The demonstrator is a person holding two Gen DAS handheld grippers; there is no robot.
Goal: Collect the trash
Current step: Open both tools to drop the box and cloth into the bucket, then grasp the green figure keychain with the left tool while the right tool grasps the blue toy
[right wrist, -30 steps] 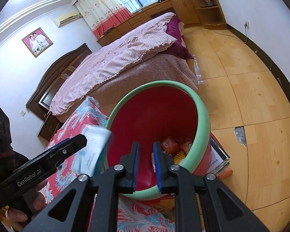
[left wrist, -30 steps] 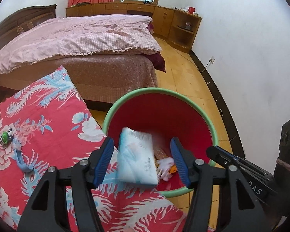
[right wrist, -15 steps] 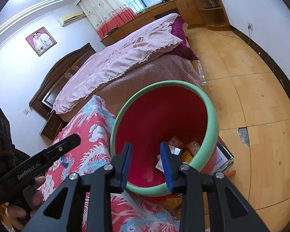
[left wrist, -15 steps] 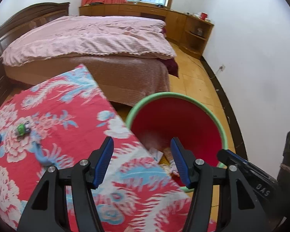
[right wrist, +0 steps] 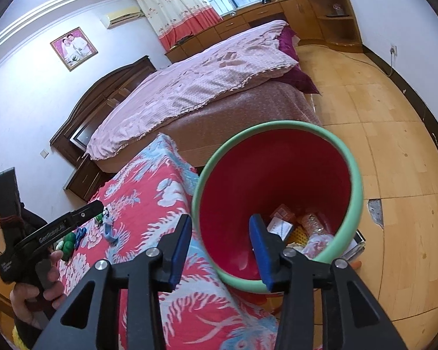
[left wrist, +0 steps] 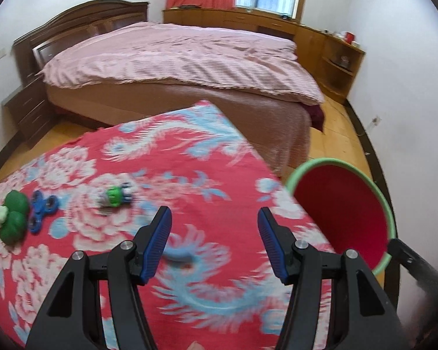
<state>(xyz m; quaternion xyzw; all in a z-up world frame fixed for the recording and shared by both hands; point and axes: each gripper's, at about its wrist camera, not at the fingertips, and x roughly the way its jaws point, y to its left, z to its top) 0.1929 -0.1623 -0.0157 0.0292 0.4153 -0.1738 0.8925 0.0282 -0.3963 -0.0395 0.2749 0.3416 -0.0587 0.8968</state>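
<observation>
Left gripper (left wrist: 214, 240), black-framed with blue ribbed pads: jaws spread wide, nothing between them, poised above the red cloth with white and blue floral print (left wrist: 166, 175) covering a raised surface. Blurred pale-blue curved object (left wrist: 179, 255) lying on the cloth just below the gap between the pads; nature cannot be told.

Right gripper (right wrist: 220, 250), same make: jaws opening, nothing clamped; left pad over the cloth edge, right pad over the mouth of the red plastic bin with pale-green rim (right wrist: 354, 175).

Bin standing on the wooden floor (right wrist: 394, 145), close against the cloth-covered surface at its right-hand edge. Collected trash (right wrist: 299, 226) at the bin bottom: small cartons, an orange-red wrapper, a yellow mesh-like piece, a crumpled clear packet.

On the cloth, toward its far left: dark-green two-lobed soft toy with a white patch (left wrist: 11, 217), touching a blue fidget spinner (left wrist: 42, 205); small green and blue toy (left wrist: 115, 195) a little apart to the right, blurred.

Person's hand (right wrist: 33, 290) gripping the left tool's handle, seen at the lower left of the right wrist view.

Beyond the cloth: bed with pink checked quilt (left wrist: 175, 58) and dark wooden headboard (left wrist: 84, 17).
</observation>
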